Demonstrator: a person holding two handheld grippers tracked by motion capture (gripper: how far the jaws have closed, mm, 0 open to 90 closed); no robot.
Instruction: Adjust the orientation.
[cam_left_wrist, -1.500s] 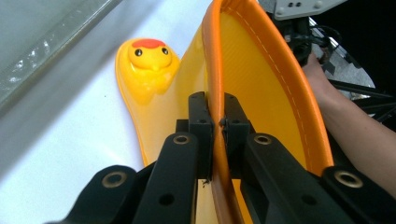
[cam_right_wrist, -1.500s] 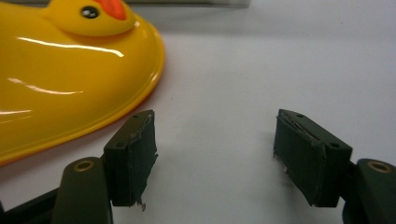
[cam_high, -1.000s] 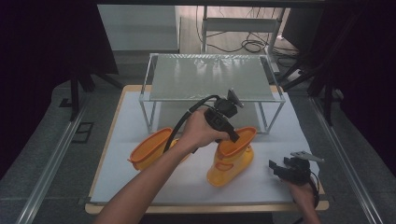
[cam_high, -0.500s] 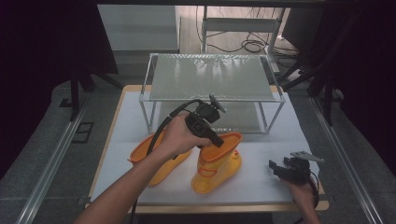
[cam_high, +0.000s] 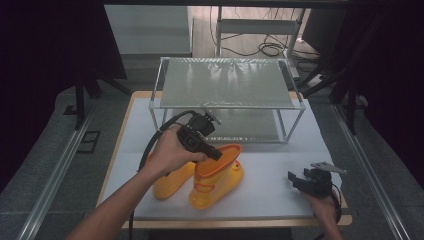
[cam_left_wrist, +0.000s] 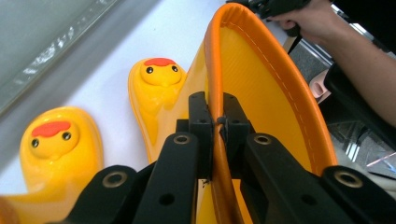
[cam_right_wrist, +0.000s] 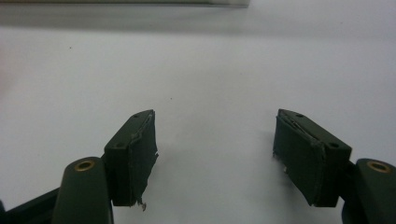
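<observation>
1. High view: the white table (cam_high: 280, 175) is evenly lit from above; the surroundings are dark.
2. The glass shelf (cam_high: 225, 82) shows mottled glare.
3. Left gripper view: the yellow boot (cam_left_wrist: 261, 93) is bright and sharp; the nearest parts at the bottom edge are soft.
4. Right gripper view: soft shadows lie under the black pads (cam_right_wrist: 133, 154); the far edge is blurred.
</observation>
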